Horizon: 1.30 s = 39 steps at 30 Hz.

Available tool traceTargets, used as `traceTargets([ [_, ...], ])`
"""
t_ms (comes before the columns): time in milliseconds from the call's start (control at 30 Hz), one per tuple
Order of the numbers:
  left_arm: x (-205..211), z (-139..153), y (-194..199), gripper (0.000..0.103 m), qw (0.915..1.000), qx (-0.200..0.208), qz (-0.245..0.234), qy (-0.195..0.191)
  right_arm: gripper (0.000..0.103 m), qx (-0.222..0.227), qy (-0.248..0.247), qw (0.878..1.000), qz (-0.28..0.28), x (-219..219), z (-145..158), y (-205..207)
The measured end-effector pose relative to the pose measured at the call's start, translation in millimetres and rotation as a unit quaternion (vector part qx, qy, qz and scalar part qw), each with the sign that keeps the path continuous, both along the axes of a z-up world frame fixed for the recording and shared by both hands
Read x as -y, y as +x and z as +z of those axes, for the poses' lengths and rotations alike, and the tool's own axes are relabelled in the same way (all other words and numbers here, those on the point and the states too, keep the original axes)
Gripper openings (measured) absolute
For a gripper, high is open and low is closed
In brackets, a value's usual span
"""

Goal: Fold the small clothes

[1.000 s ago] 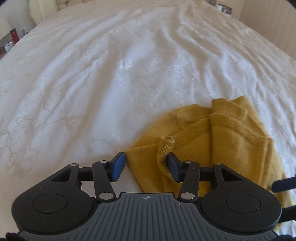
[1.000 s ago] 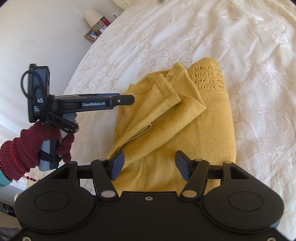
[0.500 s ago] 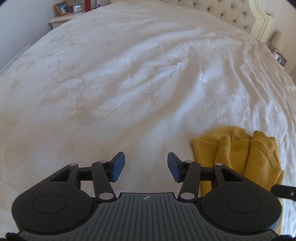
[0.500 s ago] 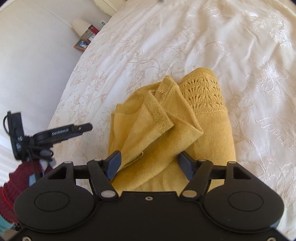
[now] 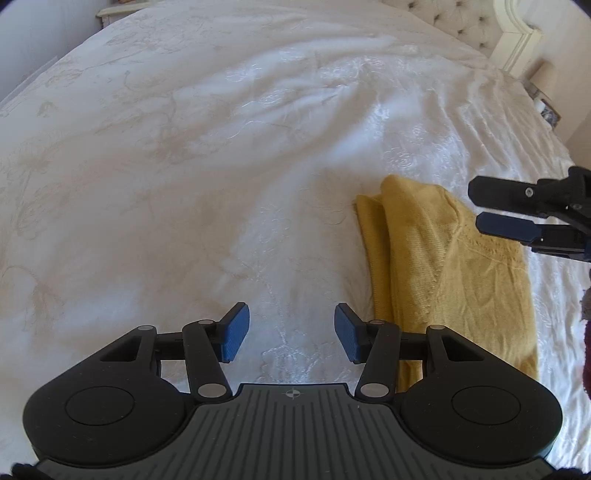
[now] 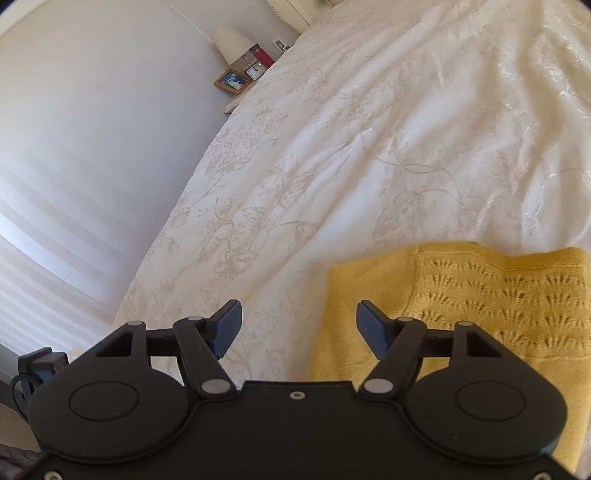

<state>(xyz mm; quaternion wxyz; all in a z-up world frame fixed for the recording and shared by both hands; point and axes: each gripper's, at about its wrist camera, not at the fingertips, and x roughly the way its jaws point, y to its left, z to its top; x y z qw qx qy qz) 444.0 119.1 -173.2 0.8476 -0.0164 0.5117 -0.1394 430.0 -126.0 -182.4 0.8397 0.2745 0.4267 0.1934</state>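
A mustard-yellow knitted garment lies folded into a compact rectangle on the white bedspread. In the right wrist view it lies at the lower right, lace-pattern band on top. My left gripper is open and empty, over bare bedspread just left of the garment. My right gripper is open and empty, over bedspread beside the garment's left edge; it also shows in the left wrist view, hovering above the garment's far right part.
A padded headboard stands at the far end of the bed. A bedside table with a lamp, a framed photo and a small clock stands by the white wall. The bed's edge drops off at left.
Both grippers have drawn back off the garment and swung aside. The raised, loose fold seen earlier now lies flat as a neat rectangle.
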Motion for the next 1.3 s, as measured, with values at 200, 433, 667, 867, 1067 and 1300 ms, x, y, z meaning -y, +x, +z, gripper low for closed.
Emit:
traceTargets([
  [200,47.2,11.8,14.5,0.05,0.9978,0.028,-0.058,-0.018,0.072,-0.027,-0.073,0.996,-0.053,47.0,-4.7,-41.8],
  [433,97.8,-3.1,45.2,0.052,0.995,0.035,-0.093,-0.002,0.072,-0.064,-0.095,0.986,-0.122,92.1,-16.9,-72.9],
  [667,71.6,-38.4,66.3,0.064,0.9988,-0.021,-0.045,0.003,0.073,-0.07,-0.09,0.986,-0.123,110.3,-22.8,-71.0],
  [867,35.9,-12.8,37.8,0.063,0.9984,-0.03,-0.016,-0.045,0.077,-0.064,-0.075,0.99,-0.097,113.4,-25.7,-57.6],
  [1067,15.7,-23.1,-13.7,0.067,0.9904,-0.09,0.004,-0.104,0.085,-0.065,-0.06,0.994,-0.063,114.8,-33.6,-36.6],
  [1300,35.4,-41.8,-23.4,0.072,0.9863,-0.115,-0.006,-0.118,0.092,-0.09,-0.029,0.995,-0.042,125.5,-56.5,-11.9],
])
